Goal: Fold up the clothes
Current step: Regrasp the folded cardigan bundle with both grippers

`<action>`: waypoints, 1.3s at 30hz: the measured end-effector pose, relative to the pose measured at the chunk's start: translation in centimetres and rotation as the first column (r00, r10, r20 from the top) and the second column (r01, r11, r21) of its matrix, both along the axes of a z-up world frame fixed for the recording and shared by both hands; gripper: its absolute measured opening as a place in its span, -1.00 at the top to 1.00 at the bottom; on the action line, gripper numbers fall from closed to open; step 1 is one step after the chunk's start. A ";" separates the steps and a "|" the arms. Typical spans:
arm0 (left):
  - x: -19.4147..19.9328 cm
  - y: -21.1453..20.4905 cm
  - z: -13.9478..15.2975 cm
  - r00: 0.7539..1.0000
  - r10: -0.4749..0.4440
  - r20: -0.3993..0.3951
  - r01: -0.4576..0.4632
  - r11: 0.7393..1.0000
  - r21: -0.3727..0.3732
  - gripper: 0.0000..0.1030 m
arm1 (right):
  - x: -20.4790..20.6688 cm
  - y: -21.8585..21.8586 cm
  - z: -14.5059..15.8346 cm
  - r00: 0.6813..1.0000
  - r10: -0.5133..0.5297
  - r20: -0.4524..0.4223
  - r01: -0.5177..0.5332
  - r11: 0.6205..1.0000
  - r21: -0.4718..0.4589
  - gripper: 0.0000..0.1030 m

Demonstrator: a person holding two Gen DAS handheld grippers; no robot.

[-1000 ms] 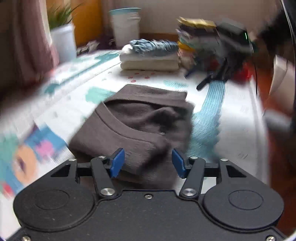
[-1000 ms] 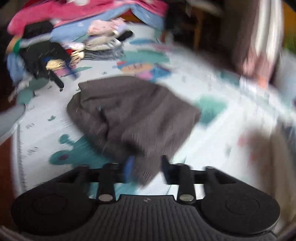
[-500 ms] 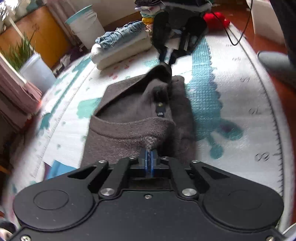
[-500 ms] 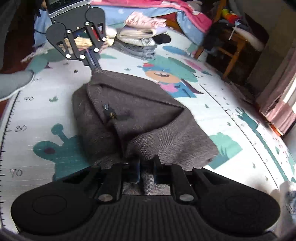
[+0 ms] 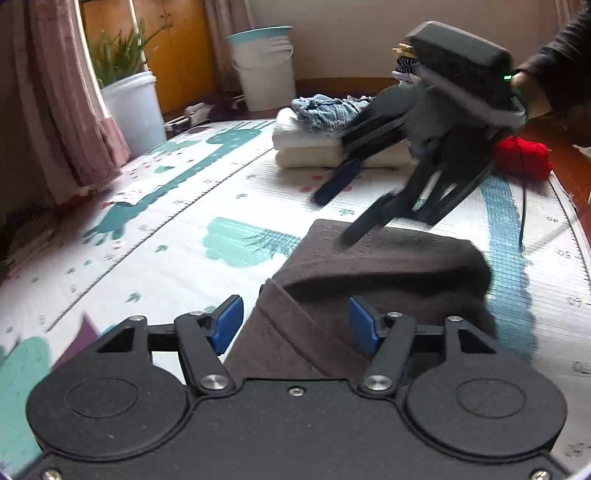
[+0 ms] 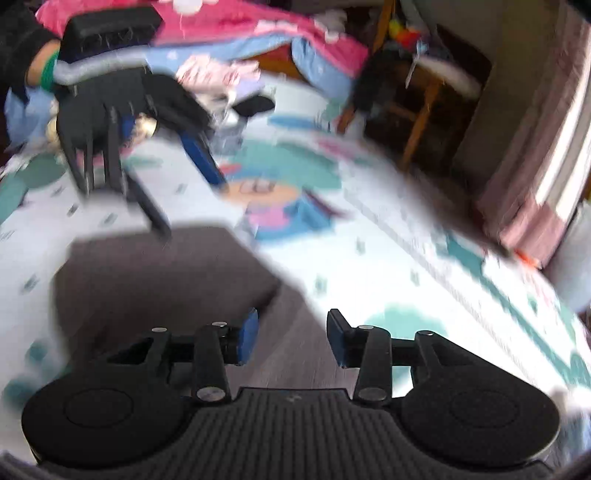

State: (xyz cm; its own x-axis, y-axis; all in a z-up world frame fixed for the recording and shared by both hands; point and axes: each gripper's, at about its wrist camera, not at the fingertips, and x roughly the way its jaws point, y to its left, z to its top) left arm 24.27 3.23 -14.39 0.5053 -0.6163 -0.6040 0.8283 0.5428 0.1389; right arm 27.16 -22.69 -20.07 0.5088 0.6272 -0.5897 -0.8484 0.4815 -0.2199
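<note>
Folding abt done, by the look: brown sweater (image 5: 369, 273) lies compact, doubled over, mid play mat (image 5: 184, 221); stacking likely left. Folded pile (image 5: 325, 147) at mat's far edge, loose heap (image 6: 229, 74) opposite. White bucket (image 5: 264, 66), planter (image 5: 133, 107) w/ greenery, off mat; bucket contents unseen. Left gripper (image 5: 295, 325), right gripper (image 6: 291, 336): jaws wide apart, holding nothing, over sweater.

A lived-in family home: a children's play mat (image 5: 177, 206) printed with cartoon animals and a ruler scale covered the floor, folded laundry (image 5: 314, 144) stacked on it. A potted plant (image 5: 125, 92) and white bucket (image 5: 264, 70) stood by pink curtains (image 5: 55, 110); bright bedding (image 6: 258, 33) and a wooden chair (image 6: 417, 110) lay beyond.
</note>
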 end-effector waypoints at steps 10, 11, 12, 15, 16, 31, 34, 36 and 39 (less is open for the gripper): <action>-3.9 1.2 -4.0 0.996 0.062 -0.058 -0.063 0.998 -0.021 -0.25 | -0.5 -2.9 -4.7 0.993 -0.070 -0.095 0.073 0.997 0.038 0.04; -5.1 1.8 -3.5 0.995 0.074 -0.064 -0.079 0.995 -0.068 -0.25 | -1.9 -3.2 -4.2 0.995 -0.056 -0.079 0.061 0.996 0.060 0.03; -6.3 2.0 -3.5 0.992 0.094 -0.079 -0.100 0.991 -0.084 -0.25 | -3.4 -3.5 -3.6 0.997 -0.043 -0.062 0.048 0.995 0.082 -0.03; -9.7 1.5 -7.0 0.984 0.153 -0.090 -0.155 0.988 -0.018 -0.25 | -7.4 -4.9 -8.4 0.994 -0.068 -0.084 0.071 0.997 0.036 -0.09; -10.6 1.6 -7.9 0.981 0.180 -0.079 -0.183 0.982 -0.040 -0.25 | -8.4 -6.0 -9.3 0.993 -0.087 -0.079 0.094 0.991 0.097 -0.09; -4.1 9.8 -10.0 0.435 0.364 -0.824 -0.792 0.589 -0.158 -0.28 | -3.0 -13.4 -10.1 0.576 -0.368 -0.730 0.704 0.678 0.214 -0.46; -4.6 8.8 -10.4 0.392 0.365 -0.844 -0.811 0.571 -0.130 -0.31 | -2.8 -12.5 -10.8 0.578 -0.313 -0.754 0.675 0.702 0.226 -0.48; -4.6 8.2 -10.0 0.385 0.364 -0.848 -0.814 0.567 -0.127 -0.32 | -2.9 -12.1 -10.8 0.583 -0.308 -0.752 0.676 0.698 0.238 -0.47; -4.6 6.6 -9.2 0.417 0.353 -0.837 -0.773 0.622 -0.123 -0.08 | -3.1 -11.9 -10.7 0.523 -0.231 -0.820 0.677 0.698 0.235 -0.05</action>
State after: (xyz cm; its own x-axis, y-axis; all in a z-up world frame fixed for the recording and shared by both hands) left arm 19.64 9.79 -23.60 0.3996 -0.6269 -0.6688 -0.0078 0.7272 -0.6864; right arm 24.09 -34.56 -30.78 0.3848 0.7197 -0.5778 -0.2320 0.6814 0.6942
